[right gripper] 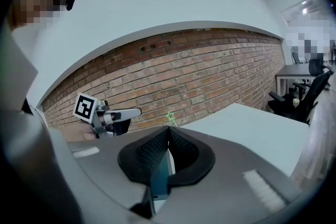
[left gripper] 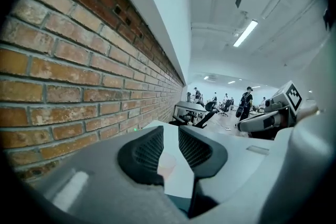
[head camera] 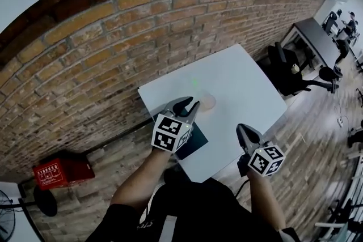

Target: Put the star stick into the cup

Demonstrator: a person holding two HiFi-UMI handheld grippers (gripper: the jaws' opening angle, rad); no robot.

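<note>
Head view. On the white table (head camera: 244, 73), a pale green star stick (head camera: 194, 81), small and faint, toward the left edge that faces the brick wall (head camera: 113, 37). Just near of it and slightly right, apart from it, a translucent pinkish cup (head camera: 207, 101). Left gripper (head camera: 191, 105) raised over the table's near-left corner, tips just beside the cup, star stick farther off beyond them. Right gripper (head camera: 244, 132) over the near edge, well apart from both cup and star stick. Dark mat (head camera: 194, 143) below the left gripper at the near edge. Bare tabletop across the right and far parts. A strip of floor between table and wall, red crate (head camera: 61, 172) there to the near left, office chairs (head camera: 289, 71) off the far-right corner.

Left gripper view. Jaws of the left gripper (left gripper: 170, 129) a narrow gap apart, nothing between the pads. Cup (left gripper: 167, 162) seen through the gap, down on the table. A green speck, probably the star stick (left gripper: 135, 127), left of the jaws at the table's wall-side edge. Open tabletop running far.

Right gripper view. Jaws of the right gripper (right gripper: 168, 129) brought together at the tips, gripping nothing. Star stick (right gripper: 169, 117) just above the tips in the picture but far off at the table's wall-side edge. Wide bare tabletop to the right.
</note>
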